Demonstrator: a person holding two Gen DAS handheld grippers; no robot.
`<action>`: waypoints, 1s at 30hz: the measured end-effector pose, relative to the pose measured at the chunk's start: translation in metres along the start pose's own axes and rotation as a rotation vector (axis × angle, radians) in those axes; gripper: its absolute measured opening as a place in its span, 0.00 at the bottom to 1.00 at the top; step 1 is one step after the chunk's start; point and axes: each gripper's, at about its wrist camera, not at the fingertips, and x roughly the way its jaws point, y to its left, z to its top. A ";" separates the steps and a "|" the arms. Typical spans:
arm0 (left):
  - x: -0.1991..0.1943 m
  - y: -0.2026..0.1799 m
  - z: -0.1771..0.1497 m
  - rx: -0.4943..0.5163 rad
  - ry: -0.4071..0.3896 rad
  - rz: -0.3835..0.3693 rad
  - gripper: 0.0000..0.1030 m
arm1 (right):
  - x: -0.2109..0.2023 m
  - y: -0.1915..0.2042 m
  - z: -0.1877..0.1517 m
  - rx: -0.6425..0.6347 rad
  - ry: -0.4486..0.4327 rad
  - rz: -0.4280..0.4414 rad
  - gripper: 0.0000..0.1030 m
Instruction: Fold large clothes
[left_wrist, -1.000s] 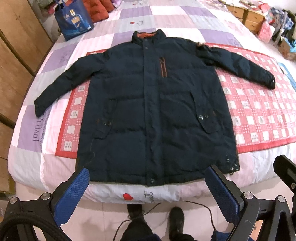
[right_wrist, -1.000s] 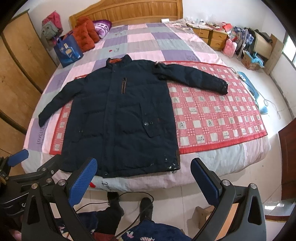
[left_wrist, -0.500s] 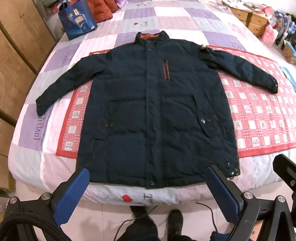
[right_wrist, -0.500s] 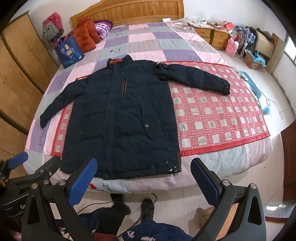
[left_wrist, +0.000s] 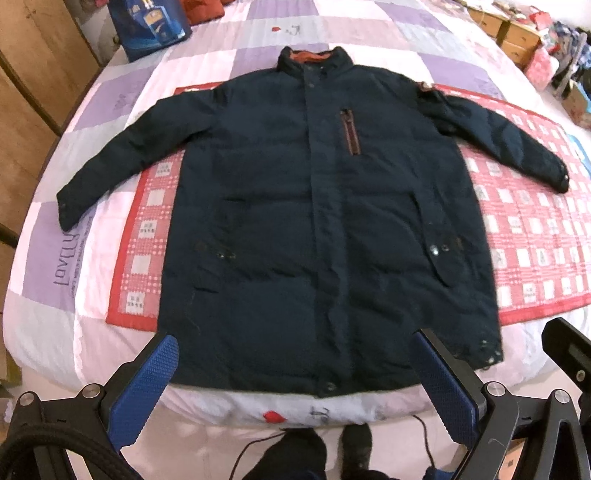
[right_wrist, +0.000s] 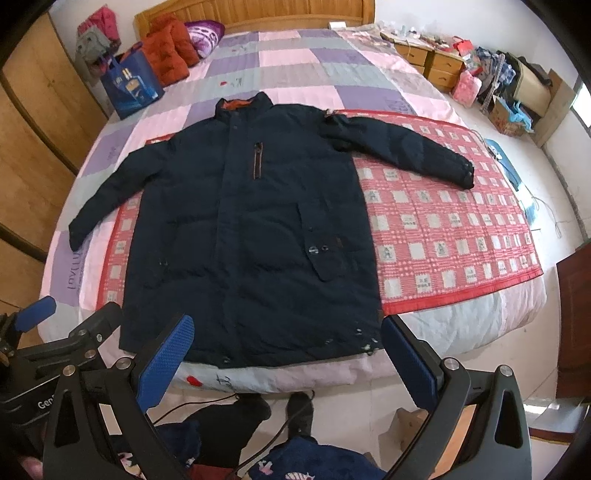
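Observation:
A dark navy padded jacket (left_wrist: 325, 206) (right_wrist: 251, 229) lies flat and face up on the bed, zipped, both sleeves spread out, orange lining showing at its collar. Its hem runs along the near edge of the bed. My left gripper (left_wrist: 295, 384) hovers open just short of the hem, its blue fingers (left_wrist: 147, 384) wide apart with nothing between them. My right gripper (right_wrist: 284, 362) is open too, near the hem's right half, empty. The left gripper's body shows at the left of the right wrist view.
The bed has a pink and purple patchwork cover (right_wrist: 295, 62) with a red checked mat (right_wrist: 443, 229) under the jacket. A blue bag (right_wrist: 131, 86) and red cushions (right_wrist: 166, 48) sit at the head. The person's feet (right_wrist: 299, 410) stand on the floor. Wooden wardrobes stand at left.
Both grippers have moved forward toward the bed, so the jacket looms larger and its hem is now close to the fingertips. Both stay open.

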 end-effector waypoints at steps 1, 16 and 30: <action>0.005 0.007 0.005 0.003 0.002 -0.002 0.99 | 0.004 0.006 0.004 0.000 0.007 -0.003 1.00; 0.041 0.067 0.068 0.035 -0.007 -0.056 0.99 | 0.040 0.083 0.064 0.030 0.020 -0.060 1.00; 0.140 0.061 0.050 0.021 0.054 -0.036 0.99 | 0.131 0.057 0.070 -0.004 -0.015 -0.059 1.00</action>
